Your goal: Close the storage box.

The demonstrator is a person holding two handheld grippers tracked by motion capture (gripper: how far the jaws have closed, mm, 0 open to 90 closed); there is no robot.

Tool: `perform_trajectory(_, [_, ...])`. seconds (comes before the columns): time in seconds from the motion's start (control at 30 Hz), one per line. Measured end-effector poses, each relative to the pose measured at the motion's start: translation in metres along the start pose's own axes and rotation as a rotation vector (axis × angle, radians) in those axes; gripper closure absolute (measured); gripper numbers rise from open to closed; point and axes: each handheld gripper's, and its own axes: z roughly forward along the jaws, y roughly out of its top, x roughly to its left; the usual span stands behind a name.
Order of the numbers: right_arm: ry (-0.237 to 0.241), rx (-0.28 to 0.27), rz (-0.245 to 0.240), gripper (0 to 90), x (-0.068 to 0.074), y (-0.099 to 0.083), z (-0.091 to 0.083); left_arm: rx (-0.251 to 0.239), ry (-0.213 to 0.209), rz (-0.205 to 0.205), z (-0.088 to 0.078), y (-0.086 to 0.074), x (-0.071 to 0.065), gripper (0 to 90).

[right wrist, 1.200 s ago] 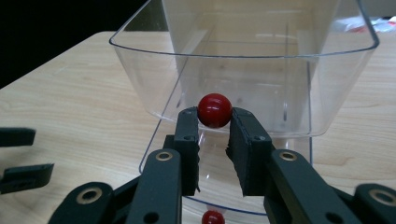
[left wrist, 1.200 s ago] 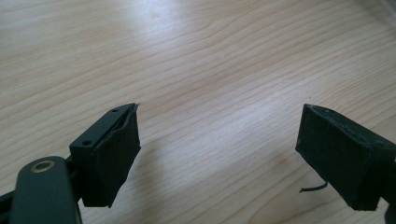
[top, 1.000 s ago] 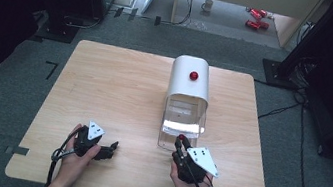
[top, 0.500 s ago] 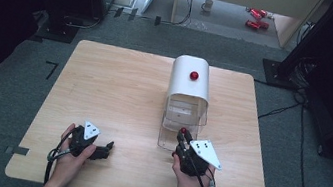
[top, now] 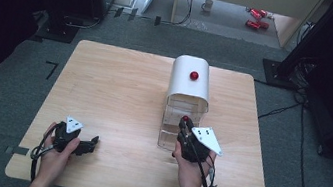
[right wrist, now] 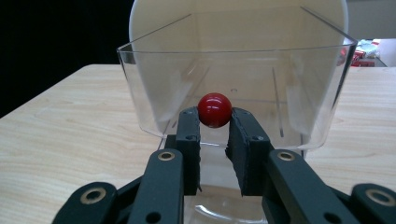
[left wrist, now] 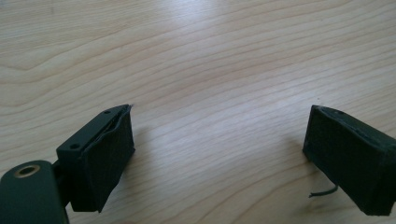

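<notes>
Pale wooden worktop (top: 119, 91): the right hand-held gripper (top: 184, 125) is pinching a red knob (right wrist: 215, 109) on the clear drawer (right wrist: 233, 93) directly ahead of it, while the left hand-held gripper (top: 91, 141) is resting wide open and empty, well apart from the white cabinet (top: 189, 79).
</notes>
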Motion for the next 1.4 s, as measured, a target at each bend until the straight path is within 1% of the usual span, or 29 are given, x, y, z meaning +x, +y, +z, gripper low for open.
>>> perform_trajectory(0.03, [-0.001, -0.002, 0.001, 75.6, 0.000, 0.001, 0.001, 0.003, -0.001, -0.002, -0.002, -0.002, 0.005, 8.7])
perform_trajectory(0.07, [-0.001, -0.002, 0.001, 75.6, 0.000, 0.001, 0.001, 0.003, -0.001, -0.002, -0.002, -0.002, 0.005, 8.7])
perform_trajectory(0.13, [0.001, -0.007, 0.001, 75.6, -0.001, 0.003, 0.006, 0.004, 0.003, -0.005, -0.004, -0.004, 0.012, 8.7])
perform_trajectory(0.2, [-0.001, -0.010, 0.001, 75.6, -0.001, 0.005, 0.008, 0.003, 0.000, 0.001, -0.005, -0.005, 0.014, 8.7])
perform_trajectory(0.23, [-0.003, -0.011, 0.006, 75.6, -0.001, 0.005, 0.010, -0.004, -0.011, 0.012, -0.005, -0.006, 0.016, 8.7])
perform_trajectory(0.63, [-0.030, -0.028, 0.004, 75.6, 0.000, 0.010, 0.026, -0.008, -0.019, 0.020, -0.007, -0.008, 0.015, 8.6])
perform_trajectory(0.8, [-0.035, -0.023, 0.001, 75.4, 0.000, 0.009, 0.031, -0.009, -0.014, 0.016, -0.006, -0.008, 0.015, 8.6])
perform_trajectory(0.83, [-0.032, -0.016, 0.000, 74.5, 0.000, 0.008, 0.032, -0.009, -0.013, 0.015, -0.006, -0.008, 0.015, 8.6])
perform_trajectory(0.9, [-0.010, -0.006, 0.008, 64.7, -0.001, 0.005, 0.031, -0.009, -0.013, 0.015, -0.006, -0.008, 0.015, 8.6])
perform_trajectory(0.93, [-0.010, -0.006, 0.008, 64.7, -0.001, 0.005, 0.031, -0.009, -0.013, 0.015, -0.006, -0.008, 0.015, 8.6])
perform_trajectory(0.97, [0.008, 0.000, 0.010, 58.9, -0.001, 0.001, 0.025, -0.008, -0.013, 0.016, -0.006, -0.008, 0.015, 8.6])
perform_trajectory(1.03, [0.018, 0.009, 0.008, 56.4, -0.001, -0.005, 0.018, -0.007, -0.014, 0.016, -0.006, -0.008, 0.015, 8.6])
perform_trajectory(1.07, [0.019, 0.012, 0.007, 56.1, -0.001, -0.009, 0.013, -0.007, -0.013, 0.017, -0.006, -0.008, 0.015, 8.6])
perform_trajectory(1.1, [0.019, 0.012, 0.007, 56.1, -0.001, -0.009, 0.013, -0.007, -0.013, 0.017, -0.006, -0.008, 0.015, 8.6])
perform_trajectory(1.13, [0.019, 0.020, 0.012, 56.2, 0.000, -0.017, 0.003, -0.008, -0.013, 0.017, -0.006, -0.008, 0.015, 8.6])
perform_trajectory(1.17, [0.019, 0.020, 0.012, 56.2, 0.000, -0.017, 0.003, -0.008, -0.013, 0.017, -0.006, -0.008, 0.015, 8.6])
perform_trajectory(1.2, [0.015, 0.031, 0.004, 57.5, 0.002, -0.025, -0.006, -0.009, -0.013, 0.016, -0.006, -0.008, 0.015, 8.6])
perform_trajectory(1.27, [0.007, 0.034, 0.003, 58.7, 0.004, -0.034, -0.016, -0.009, -0.013, 0.016, -0.006, -0.008, 0.015, 8.6])
perform_trajectory(1.3, [0.003, 0.041, 0.010, 59.6, 0.005, -0.040, -0.021, -0.009, -0.013, 0.016, -0.006, -0.008, 0.015, 8.6])
perform_trajectory(1.37, [0.008, 0.062, 0.023, 60.3, 0.007, -0.051, -0.027, -0.009, -0.013, 0.016, -0.006, -0.008, 0.015, 8.6])
perform_trajectory(1.4, [0.008, 0.062, 0.023, 60.3, 0.007, -0.051, -0.027, -0.009, -0.013, 0.016, -0.006, -0.008, 0.015, 8.6])
